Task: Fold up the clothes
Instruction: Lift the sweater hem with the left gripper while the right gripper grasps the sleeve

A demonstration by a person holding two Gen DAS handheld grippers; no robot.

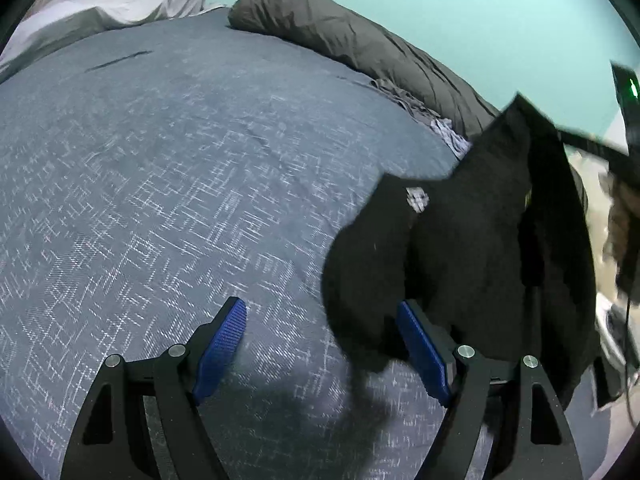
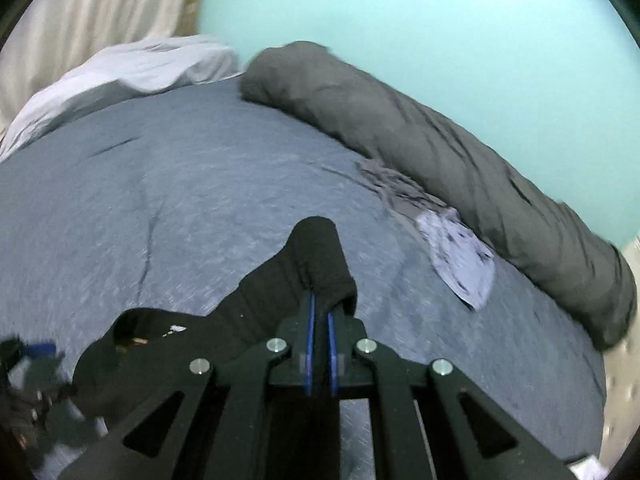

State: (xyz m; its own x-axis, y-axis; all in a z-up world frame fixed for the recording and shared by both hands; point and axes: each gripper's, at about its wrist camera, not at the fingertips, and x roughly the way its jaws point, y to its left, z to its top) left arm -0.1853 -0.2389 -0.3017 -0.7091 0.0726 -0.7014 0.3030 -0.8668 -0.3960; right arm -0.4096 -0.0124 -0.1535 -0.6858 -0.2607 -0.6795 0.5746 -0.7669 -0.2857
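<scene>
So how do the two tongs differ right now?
The left tongs stand wide open and hold nothing; the right tongs are shut on the black garment. The left tongs' blue pads face each other across bare bedspread, while the right tongs' pads sit nearly together, cloth pinched between. Both share black frames and blue pads, and both point down at the bed.

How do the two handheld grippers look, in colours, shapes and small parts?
Both are alike. The left gripper has black flat linkage arms with triangular cut-outs, round silver pivot bolts, and blue ribbed pads on its fingers. The right gripper has the same black arms, silver bolts and thin blue pads. No sleeve shows clearly.
</scene>
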